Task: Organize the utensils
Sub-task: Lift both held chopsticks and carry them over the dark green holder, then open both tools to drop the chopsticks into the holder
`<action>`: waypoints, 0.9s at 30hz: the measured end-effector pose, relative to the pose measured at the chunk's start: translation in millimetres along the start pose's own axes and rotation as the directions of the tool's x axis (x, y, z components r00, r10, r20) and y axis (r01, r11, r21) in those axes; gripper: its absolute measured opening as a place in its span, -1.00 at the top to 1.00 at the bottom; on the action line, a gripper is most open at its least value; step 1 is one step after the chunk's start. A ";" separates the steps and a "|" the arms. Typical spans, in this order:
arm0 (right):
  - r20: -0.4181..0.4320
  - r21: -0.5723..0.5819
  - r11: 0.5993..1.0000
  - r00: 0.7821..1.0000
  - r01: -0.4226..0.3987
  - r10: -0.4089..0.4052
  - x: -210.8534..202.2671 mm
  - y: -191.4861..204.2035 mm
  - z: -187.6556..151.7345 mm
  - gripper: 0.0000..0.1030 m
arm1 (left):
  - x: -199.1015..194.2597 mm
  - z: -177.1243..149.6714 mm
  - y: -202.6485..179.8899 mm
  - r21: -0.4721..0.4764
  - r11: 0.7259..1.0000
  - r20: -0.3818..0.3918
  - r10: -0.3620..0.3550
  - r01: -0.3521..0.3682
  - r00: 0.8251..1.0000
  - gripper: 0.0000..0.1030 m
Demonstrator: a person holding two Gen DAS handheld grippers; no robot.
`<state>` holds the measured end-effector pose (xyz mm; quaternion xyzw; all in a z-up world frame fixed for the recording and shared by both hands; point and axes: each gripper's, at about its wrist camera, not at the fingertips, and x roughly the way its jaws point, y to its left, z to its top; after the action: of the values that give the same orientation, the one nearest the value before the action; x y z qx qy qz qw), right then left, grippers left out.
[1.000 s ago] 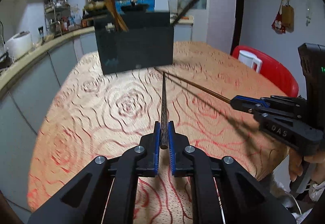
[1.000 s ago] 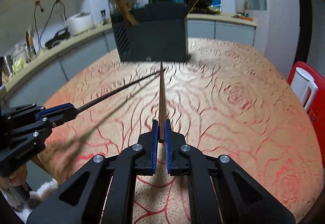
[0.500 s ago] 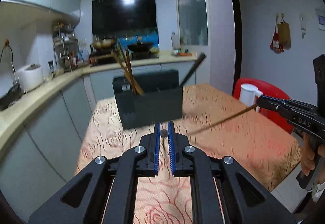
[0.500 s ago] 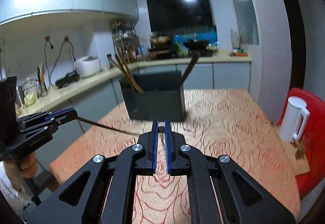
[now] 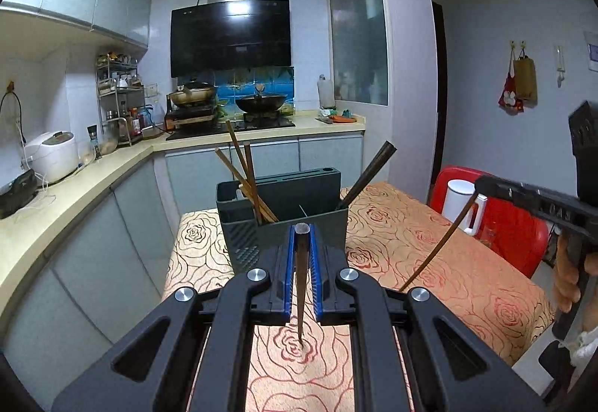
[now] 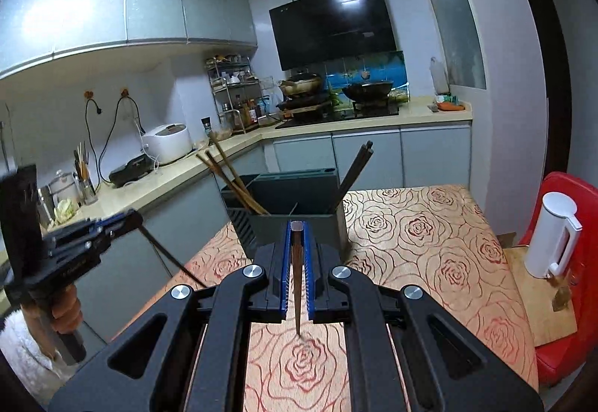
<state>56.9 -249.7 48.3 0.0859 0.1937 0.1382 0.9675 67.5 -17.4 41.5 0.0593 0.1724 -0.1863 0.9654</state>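
Note:
My left gripper [image 5: 302, 236] is shut on the thick end of a dark chopstick [image 5: 301, 292], which hangs tip-down over the rose-patterned table [image 5: 429, 244]. My right gripper [image 6: 297, 232] is shut on a brown chopstick [image 6: 297, 285] that hangs the same way. Each view shows the other gripper off to one side with its stick slanting down: right gripper [image 5: 484, 184], left gripper [image 6: 130, 217]. Ahead stands the dark grey utensil holder [image 5: 243, 225] [image 6: 269, 221]. Brown chopsticks [image 5: 243, 169] lean in its left compartment, dark ones [image 5: 370, 169] in its right.
A white kettle [image 6: 549, 236] stands on a red chair [image 6: 568, 348] at the table's right. The kitchen counter [image 5: 67, 199] with a rice cooker [image 5: 52, 154] runs along the left, close to the table edge. A hand [image 5: 568, 281] grips the right tool's handle.
Both grippers have risen from the table, each lifting its chopstick. The sticks lay pointing at the holder and now hang tip-down. More of the kitchen has come into view.

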 end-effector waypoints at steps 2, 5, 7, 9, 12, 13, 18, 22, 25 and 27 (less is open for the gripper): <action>-0.009 0.010 1.000 1.000 -0.009 0.010 6.2 -3.0 12.5 0.86 | 4.5 3.5 1.6 0.004 1.000 -0.010 0.001 -0.001 1.000 0.86; -0.022 0.013 1.000 1.000 0.001 -0.001 14.9 -4.2 28.9 0.86 | 13.3 12.7 5.9 -0.002 1.000 -0.033 -0.003 0.003 0.999 0.86; -0.023 0.015 1.000 1.000 -0.002 0.003 18.5 -3.5 38.7 0.86 | 18.1 23.1 8.9 -0.004 1.000 -0.039 -0.010 0.010 0.999 0.86; -0.012 0.009 1.000 1.000 -0.003 0.003 20.7 -2.5 52.4 0.86 | 20.8 33.8 10.3 -0.002 1.000 -0.039 -0.015 0.015 0.999 0.86; 0.008 -0.007 1.000 1.000 0.003 -0.003 24.8 0.2 71.9 0.86 | 25.9 50.4 13.6 0.003 1.000 -0.032 -0.019 0.019 0.999 0.86; 0.012 -0.012 1.000 1.000 0.006 -0.006 26.1 0.8 76.6 0.86 | 28.1 59.3 13.9 0.008 1.000 -0.025 -0.017 0.017 1.000 0.86; 0.043 -0.033 0.999 0.999 0.022 -0.021 38.5 6.0 111.2 0.86 | 37.1 102.1 12.1 0.016 1.000 0.021 -0.004 0.004 1.000 0.86; 0.073 -0.055 0.998 0.996 0.044 -0.040 50.5 9.1 133.5 0.86 | 44.4 133.2 9.3 0.013 1.000 0.067 0.012 -0.013 0.998 0.86; 0.086 -0.057 0.997 0.995 0.055 -0.050 62.3 8.2 146.1 0.86 | 53.3 152.7 8.1 0.011 1.000 0.102 0.026 -0.027 0.994 0.86; 0.093 -0.060 0.996 0.994 0.069 -0.063 73.1 6.7 152.0 0.86 | 63.2 162.2 7.7 0.009 0.999 0.117 0.043 -0.045 0.992 0.86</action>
<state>180.7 -238.4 162.5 0.0548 0.1479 0.1082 0.9815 175.8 -60.7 170.8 0.0578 0.1134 -0.1691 0.9773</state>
